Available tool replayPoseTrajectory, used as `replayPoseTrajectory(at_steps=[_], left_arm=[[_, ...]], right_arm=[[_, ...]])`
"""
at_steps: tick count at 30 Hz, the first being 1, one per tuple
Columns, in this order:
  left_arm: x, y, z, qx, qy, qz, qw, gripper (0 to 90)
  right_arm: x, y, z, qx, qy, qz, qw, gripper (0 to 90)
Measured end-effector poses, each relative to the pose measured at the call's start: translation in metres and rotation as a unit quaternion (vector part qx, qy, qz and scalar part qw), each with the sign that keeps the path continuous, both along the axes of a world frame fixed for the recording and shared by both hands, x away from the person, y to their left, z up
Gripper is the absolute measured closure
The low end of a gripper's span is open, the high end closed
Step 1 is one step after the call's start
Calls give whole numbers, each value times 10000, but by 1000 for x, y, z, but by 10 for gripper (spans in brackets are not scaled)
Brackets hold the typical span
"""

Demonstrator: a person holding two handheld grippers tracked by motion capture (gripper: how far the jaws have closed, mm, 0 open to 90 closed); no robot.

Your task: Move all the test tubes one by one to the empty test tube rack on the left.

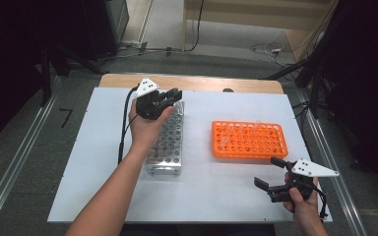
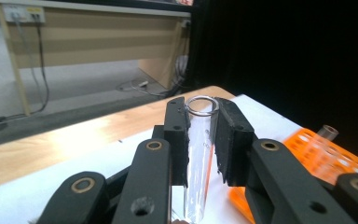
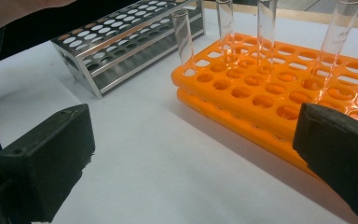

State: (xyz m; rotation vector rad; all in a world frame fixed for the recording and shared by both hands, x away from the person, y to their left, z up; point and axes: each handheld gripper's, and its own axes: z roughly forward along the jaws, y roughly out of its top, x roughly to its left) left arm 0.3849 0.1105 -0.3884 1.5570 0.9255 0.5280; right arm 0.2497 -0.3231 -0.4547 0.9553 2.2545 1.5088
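Observation:
A clear glass test tube [image 2: 199,154] stands upright between the black pads of my left gripper [image 2: 201,112], which is shut on it just below the rim. In the high view my left gripper [image 1: 173,96] hovers over the far end of the metal tube rack [image 1: 167,145]. The orange tube rack [image 1: 248,140] lies to the right of it. My right gripper [image 1: 268,172] is open near the table's front right, with nothing between its jaws. From the right gripper view, my right gripper [image 3: 193,163] faces the orange rack [image 3: 242,88], where several glass tubes [image 3: 182,37] stand upright.
A white sheet [image 1: 103,162] covers the table, with a wooden strip [image 1: 202,82] along the far edge. The metal rack [image 3: 121,42] sits beyond the orange one in the right gripper view. Cables [image 1: 266,49] lie on the floor behind the table.

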Motion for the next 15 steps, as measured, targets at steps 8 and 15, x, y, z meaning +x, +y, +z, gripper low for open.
replayPoseTrajectory(at_steps=[8, 15], left_arm=[[26, -1, -3, 78, -6, 341, 9994, 767], [45, -5, -11, 157, 59, 583, 9982, 767]], right_arm=[[0, -2, 0, 17, -7, -28, 10000, 0], [1, -4, 0, 45, 13, -45, 10000, 0]])
